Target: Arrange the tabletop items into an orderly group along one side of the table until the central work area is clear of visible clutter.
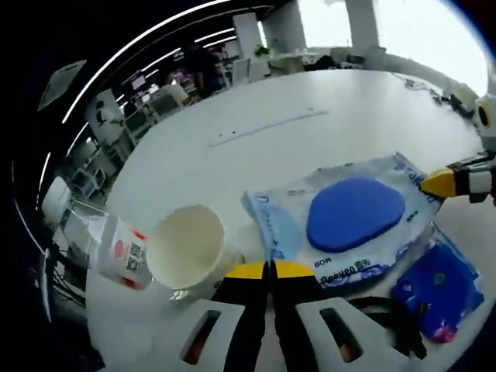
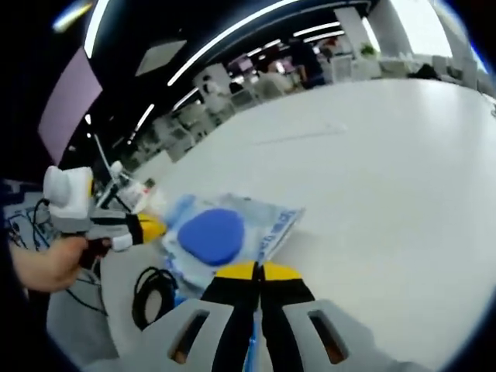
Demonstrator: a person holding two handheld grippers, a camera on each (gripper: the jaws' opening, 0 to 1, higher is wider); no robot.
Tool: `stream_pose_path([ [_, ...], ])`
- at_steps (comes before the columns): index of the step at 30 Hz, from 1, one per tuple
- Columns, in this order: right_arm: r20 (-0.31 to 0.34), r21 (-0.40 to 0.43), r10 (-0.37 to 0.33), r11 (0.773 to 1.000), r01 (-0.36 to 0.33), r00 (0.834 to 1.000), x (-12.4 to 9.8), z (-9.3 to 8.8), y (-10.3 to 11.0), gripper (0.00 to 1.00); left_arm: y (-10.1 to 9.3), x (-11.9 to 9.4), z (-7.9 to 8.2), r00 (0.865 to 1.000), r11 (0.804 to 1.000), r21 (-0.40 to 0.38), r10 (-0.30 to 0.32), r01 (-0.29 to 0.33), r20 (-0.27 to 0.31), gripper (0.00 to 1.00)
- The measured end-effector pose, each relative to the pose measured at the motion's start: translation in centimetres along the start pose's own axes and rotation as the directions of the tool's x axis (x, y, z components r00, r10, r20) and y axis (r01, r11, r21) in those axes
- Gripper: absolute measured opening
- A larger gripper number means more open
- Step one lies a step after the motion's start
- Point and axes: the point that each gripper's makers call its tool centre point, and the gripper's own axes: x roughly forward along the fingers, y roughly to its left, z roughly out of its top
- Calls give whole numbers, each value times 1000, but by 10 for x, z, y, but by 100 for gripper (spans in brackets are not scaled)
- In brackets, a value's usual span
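Note:
A flat wipes pack with a blue oval lid lies on the white table. My left gripper is shut, its yellow tips at the pack's near edge; whether they pinch it is unclear. A white paper cup lies tilted just left of those tips, with a clear plastic bottle on its side beyond it. My right gripper comes in from the right and touches the pack's far corner. In the right gripper view that gripper is shut beside the pack. A hand holds the left gripper.
A blue patterned pouch and a coiled black cable lie right of my left jaws. The cable is also near the table edge. A thin pale strip lies mid-table. Desks and chairs stand beyond the table's far rim.

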Motion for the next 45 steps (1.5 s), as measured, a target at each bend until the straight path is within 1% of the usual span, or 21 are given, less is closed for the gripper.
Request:
stream_pose_path([
  [2,-10,-3,-5,1000,5,1000,3,-2,-2,0,-1,1,-1,1000,1000,-16,-8,8,1,1],
  [5,-19,7,3,1000,-3,1000,5,-4,-3,0,1,5,-7,1000,999,-41,-9,9,-18,1],
  [9,-32,-6,5,1000,-5,999,7,-8,-2,0,-1,8,-12,1000,999,-35,3,-4,-28,1],
  [10,-35,-7,3,1000,-3,999,7,-9,-5,0,-1,9,-13,1000,999,-33,3,-4,-30,1],
  [14,-40,-2,8,1000,-8,999,8,-11,-6,0,-1,13,-17,999,998,-66,-4,1,-41,1],
  [18,-50,-1,11,1000,-11,999,11,-14,-8,0,-1,16,-20,999,997,-77,-4,0,-49,1],
  [23,-53,7,16,1000,-16,998,12,-15,-7,0,0,16,-20,999,995,-101,-4,-1,-48,1],
  [26,-70,7,12,1000,-12,997,15,-19,-10,0,1,19,-22,999,993,-122,-8,2,-48,1],
  [28,-72,18,12,1000,-11,997,15,-20,-10,0,0,19,-22,999,993,-122,-8,2,-47,1],
  [30,-74,5,9,1000,-9,997,15,-20,-10,0,0,18,-22,999,993,-118,-6,1,-45,1],
  [32,-80,-14,7,1000,-8,997,16,-21,-10,0,1,18,-23,999,991,-137,-11,5,-40,1],
  [34,-85,9,5,1000,-4,996,17,-22,-11,0,1,19,-23,999,988,-153,-13,7,-36,1],
  [37,-88,16,4,1000,-2,996,17,-24,-13,0,0,20,-24,999,991,-135,-12,7,-32,1],
  [39,-85,48,6,999,-2,996,17,-24,-13,0,0,20,-25,999,990,-144,-15,11,-28,1],
  [40,-87,57,5,998,0,996,17,-24,-13,0,1,20,-25,999,987,-161,-21,17,-25,1],
  [41,-89,51,3,999,1,996,17,-23,-12,0,1,19,-25,999,987,-162,-23,19,-24,1],
  [43,-91,24,-6,1000,8,996,18,-23,-12,0,-2,18,-25,999,989,-144,-26,21,-27,1],
  [45,-95,29,-10,1000,13,995,18,-23,-12,0,-3,17,-24,999,994,-106,-18,15,-33,1],
])
